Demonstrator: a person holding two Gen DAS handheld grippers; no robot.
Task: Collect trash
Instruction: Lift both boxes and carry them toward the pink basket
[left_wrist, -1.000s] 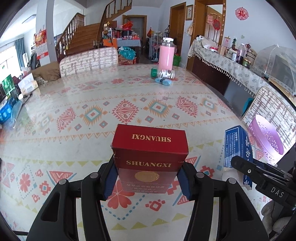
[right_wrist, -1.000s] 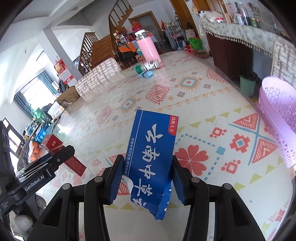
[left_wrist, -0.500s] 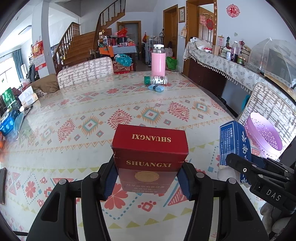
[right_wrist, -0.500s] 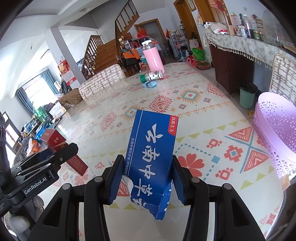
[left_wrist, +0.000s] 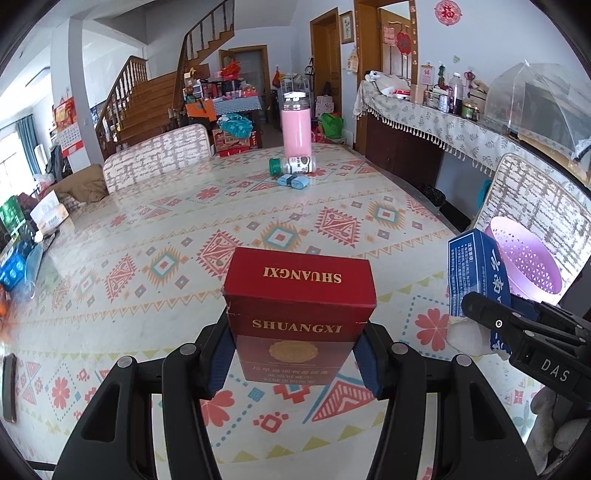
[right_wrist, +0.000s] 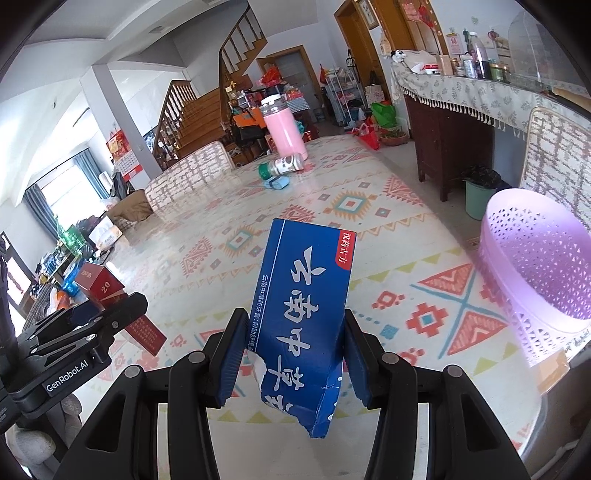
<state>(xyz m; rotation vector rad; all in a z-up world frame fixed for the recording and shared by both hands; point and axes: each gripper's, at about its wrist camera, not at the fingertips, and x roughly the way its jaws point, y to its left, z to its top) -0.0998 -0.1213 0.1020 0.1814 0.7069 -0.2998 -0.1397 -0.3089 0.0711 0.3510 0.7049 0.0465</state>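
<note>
**Two boxes up, one basket waiting**

Right now each tool grips one piece of trash above the patterned surface (left_wrist: 110, 236). Left tool (left_wrist: 295, 360) is clenched on the red box (left_wrist: 299, 314), pads pressing its two narrow sides, box upright and clear of the cloth. Right tool (right_wrist: 295, 360) clamps the blue box (right_wrist: 303, 317), whose near end is torn open. A lilac basket (right_wrist: 535, 258) stands at the right edge of the surface, just beside the blue box in the left view.

The step in hand looks like carrying both boxes to that basket. To do it well, I would bring the right tool over the rim first, since it is nearer, and let go only once the box is inside the opening; the torn flap could catch on the perforated wall if it goes in low. The left tool should wait or trail, so the two do not meet over the rim. Keeping the red box upright would guard against it slipping from the pads.

Count: two tools, two boxes held, one basket. At the far end are one pink bottle (left_wrist: 296, 125), one small jar (left_wrist: 293, 165) lying on its side, and one small blue item (left_wrist: 293, 181).
</note>
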